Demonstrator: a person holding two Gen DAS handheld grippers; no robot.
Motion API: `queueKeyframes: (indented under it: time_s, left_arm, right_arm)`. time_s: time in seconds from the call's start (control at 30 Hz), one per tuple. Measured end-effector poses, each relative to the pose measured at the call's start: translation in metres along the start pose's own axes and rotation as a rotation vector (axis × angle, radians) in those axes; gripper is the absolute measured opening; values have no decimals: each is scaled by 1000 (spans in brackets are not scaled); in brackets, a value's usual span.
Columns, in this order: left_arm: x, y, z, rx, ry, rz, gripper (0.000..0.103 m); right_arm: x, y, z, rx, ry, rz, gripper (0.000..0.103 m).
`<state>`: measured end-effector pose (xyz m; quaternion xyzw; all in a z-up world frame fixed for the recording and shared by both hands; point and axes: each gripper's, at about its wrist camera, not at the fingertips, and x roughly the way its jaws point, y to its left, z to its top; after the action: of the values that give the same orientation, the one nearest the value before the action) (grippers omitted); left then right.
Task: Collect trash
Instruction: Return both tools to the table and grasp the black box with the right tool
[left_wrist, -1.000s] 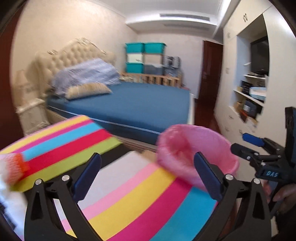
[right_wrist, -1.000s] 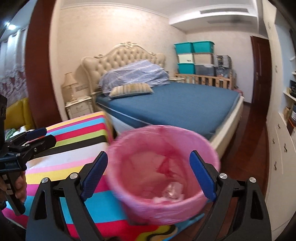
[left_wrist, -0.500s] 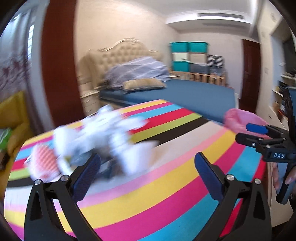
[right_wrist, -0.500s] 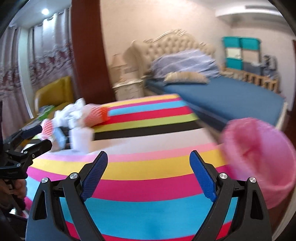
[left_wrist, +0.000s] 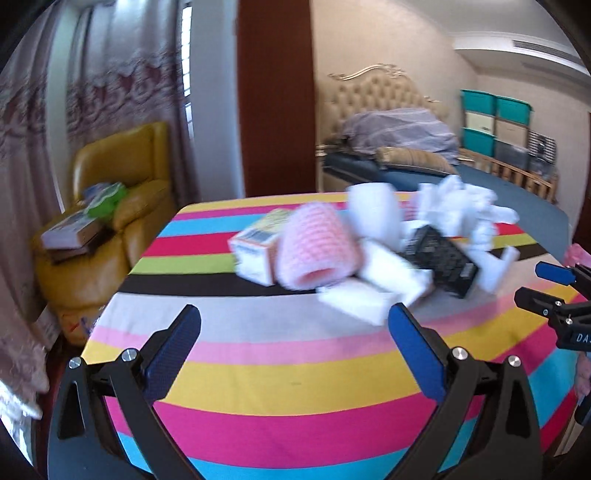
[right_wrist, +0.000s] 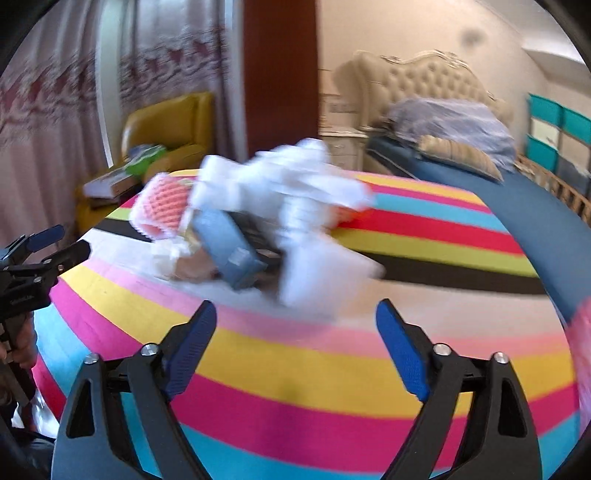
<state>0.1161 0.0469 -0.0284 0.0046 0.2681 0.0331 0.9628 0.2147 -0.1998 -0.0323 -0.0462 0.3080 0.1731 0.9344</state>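
- The left gripper (left_wrist: 293, 345) hangs released over the striped tablecloth (left_wrist: 280, 384), its 2 blue pads wide apart with nothing between them.
- The right gripper (right_wrist: 295, 341) is also released and empty; its jaws have just been closing a little, yet only bare cloth shows in the gap.
- The trash sits in 1 loose heap ahead of both grippers, past the fingertips and not touching either tool.
- From the left gripper, the pink foam net sleeve (left_wrist: 317, 251) lies ahead and nearly centred, its open end facing back toward the jaws — its long axis runs away from the gripper.
- Beside it: a small cardboard box (left_wrist: 256, 253) to the left, white foam scraps (left_wrist: 373, 291) just off the right pad's tip, a black packet (left_wrist: 441, 260) further right, crumpled white paper (left_wrist: 465, 201) behind.
- From the right gripper, a white foam slab (right_wrist: 317, 273) is the nearest piece, ahead between the pads' lines; a blue-grey box (right_wrist: 231, 251) lies ahead-left.
- My judgement: each hand has a piece almost equally close — the left for the sleeve, the right for the slab.
- The pink-lined bin (right_wrist: 581, 354) shows only at the far right edge, so any pick must travel rightward afterwards.
- Motion blur hides how the pieces overlap.
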Motion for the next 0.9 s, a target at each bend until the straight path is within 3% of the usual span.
queueKeyframes:
  time_s: [0.2, 0.4, 0.53, 0.7, 0.9]
  left_arm:
    - [8, 28, -6, -82, 60, -14, 98]
    - [19, 27, -2, -129, 80, -47, 98]
    - [27, 14, -1, -107, 89, -69, 97]
    - [36, -9, 4, -89, 103, -113, 97]
    - [61, -40, 12, -63, 146, -120, 92]
  right_arm:
    - [25, 36, 22, -102, 12, 25, 61]
    - [56, 46, 40, -152, 61, -15, 61]
    - [74, 49, 42, -192, 96, -55, 60]
    - [63, 38, 42, -156, 75, 0, 47]
    - [35, 25, 36, -101, 7, 68, 43]
